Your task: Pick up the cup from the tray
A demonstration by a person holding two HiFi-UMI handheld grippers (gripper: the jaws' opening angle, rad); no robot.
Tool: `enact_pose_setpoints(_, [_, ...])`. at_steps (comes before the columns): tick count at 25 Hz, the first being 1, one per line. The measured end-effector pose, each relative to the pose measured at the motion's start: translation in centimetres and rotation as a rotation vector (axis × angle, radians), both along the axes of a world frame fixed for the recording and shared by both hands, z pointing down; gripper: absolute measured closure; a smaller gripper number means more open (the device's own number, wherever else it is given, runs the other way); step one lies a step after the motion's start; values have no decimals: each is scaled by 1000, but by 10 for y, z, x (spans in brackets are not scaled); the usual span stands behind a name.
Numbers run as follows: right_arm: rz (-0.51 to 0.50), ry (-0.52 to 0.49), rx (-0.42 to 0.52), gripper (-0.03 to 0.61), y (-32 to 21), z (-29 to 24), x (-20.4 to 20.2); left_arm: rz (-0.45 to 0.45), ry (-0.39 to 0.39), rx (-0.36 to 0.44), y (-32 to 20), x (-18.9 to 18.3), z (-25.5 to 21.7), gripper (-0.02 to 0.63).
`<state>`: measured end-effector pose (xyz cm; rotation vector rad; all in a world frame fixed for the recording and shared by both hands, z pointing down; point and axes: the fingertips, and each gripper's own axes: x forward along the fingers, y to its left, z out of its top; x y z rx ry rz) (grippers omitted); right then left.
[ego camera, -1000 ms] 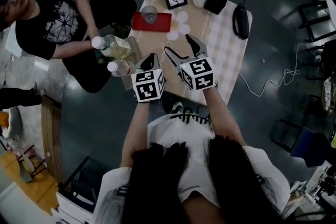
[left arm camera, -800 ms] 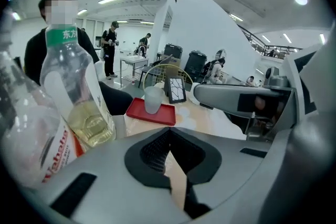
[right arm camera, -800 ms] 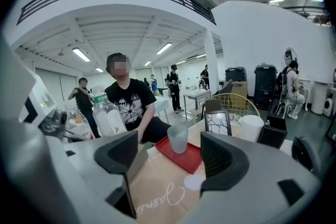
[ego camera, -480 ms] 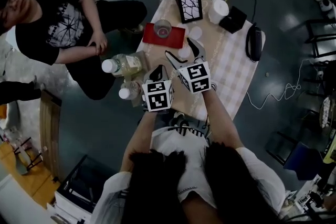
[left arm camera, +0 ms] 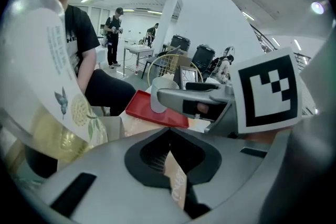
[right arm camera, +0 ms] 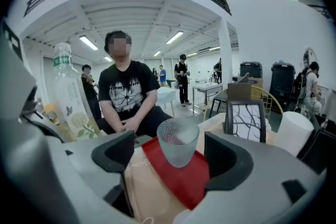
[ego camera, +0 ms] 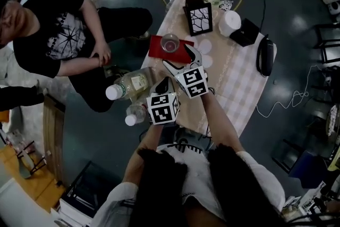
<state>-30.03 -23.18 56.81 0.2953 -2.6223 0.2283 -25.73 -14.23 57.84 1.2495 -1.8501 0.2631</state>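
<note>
A clear dimpled glass cup (ego camera: 170,43) (right arm camera: 177,142) stands upright on a red tray (ego camera: 159,52) (right arm camera: 184,182) at the table's far left. My right gripper (ego camera: 178,58) (right arm camera: 170,157) points at it from just short of the tray. Its jaws are opening wide, with the cup ahead of and between the pads, untouched. My left gripper (ego camera: 162,85) (left arm camera: 170,157) hangs behind it near the table's left edge, jaws together and empty. From the left gripper view, the right gripper's finger (left arm camera: 189,98) partly hides the cup (left arm camera: 158,98) on the tray (left arm camera: 156,113).
Two plastic bottles (ego camera: 133,84) (ego camera: 136,112) stand at the table's left edge beside my left gripper. A framed picture (ego camera: 197,17), a white cylinder (ego camera: 230,23), a black box (ego camera: 246,33) and white coasters (ego camera: 205,47) lie beyond the tray. A person (ego camera: 53,34) sits at the left.
My right gripper has moved forward toward the tray and its jaws have spread wider. The seated person's hand has let go of the bottle and drawn back. The left gripper followed slightly.
</note>
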Motion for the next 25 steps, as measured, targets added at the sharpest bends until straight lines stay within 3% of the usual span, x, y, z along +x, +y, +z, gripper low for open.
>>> enact_pose_setpoints(4, [14, 28, 2, 176, -10, 21, -7, 48, -22, -13, -4, 0, 12, 609])
enact_pose_setpoints(16, [-39, 48, 48, 176, -22, 44, -45, -31, 53, -40, -12, -18, 35, 609])
enact_pose_setpoints(25, [-29, 119, 79, 178, -33, 51, -50, -45, 35, -51, -15, -23, 39, 609])
